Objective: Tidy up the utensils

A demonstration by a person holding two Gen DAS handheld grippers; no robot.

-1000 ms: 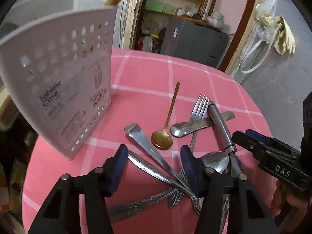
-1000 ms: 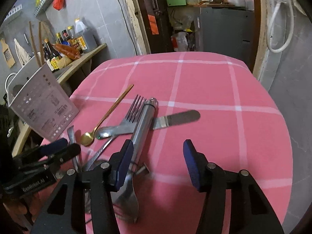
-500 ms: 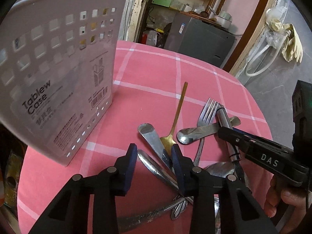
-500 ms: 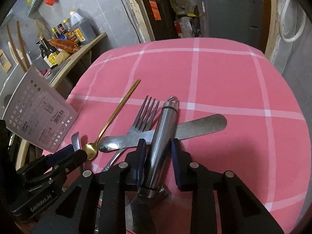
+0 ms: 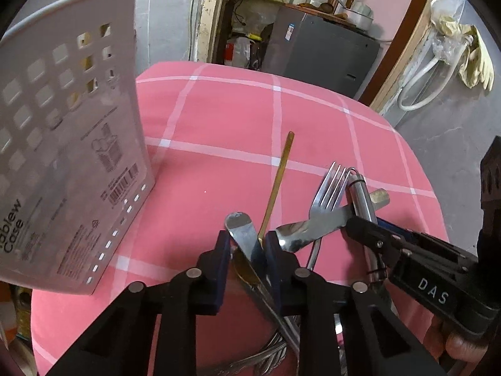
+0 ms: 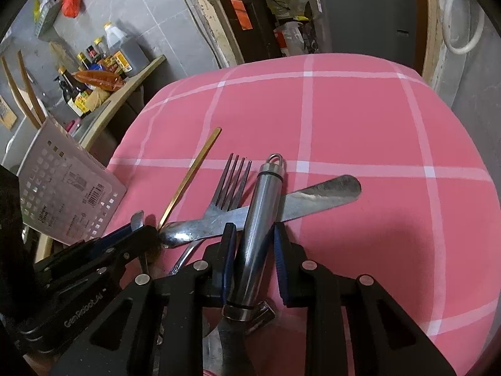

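Observation:
Cutlery lies in a heap on a pink checked tablecloth (image 5: 219, 119). My left gripper (image 5: 247, 238) is closing, its pads against a flat silver handle (image 5: 241, 224), with the bowl of a gold spoon (image 5: 281, 169) also between them. My right gripper (image 6: 254, 235) is closing too, its pads pressing the round steel handle (image 6: 263, 206) of a utensil with a hanging loop. That handle lies across a silver spoon (image 6: 313, 197) and beside a fork (image 6: 235, 181). A white perforated utensil caddy (image 5: 62, 156) stands at the left. Each gripper shows in the other's view: left gripper (image 6: 142, 228), right gripper (image 5: 353, 225).
Wooden sticks poke out of the caddy. A shelf with sauce bottles (image 6: 103, 62) runs behind the table's left side, and a grey cabinet (image 5: 322, 47) stands beyond its far edge. Yellow gloves (image 5: 469, 53) hang at the right. The far and right parts of the cloth are bare.
Both grippers' jaws have narrowed from wide apart. The left one moved forward over the silver handle and gold spoon bowl. The right one came down around the round steel handle.

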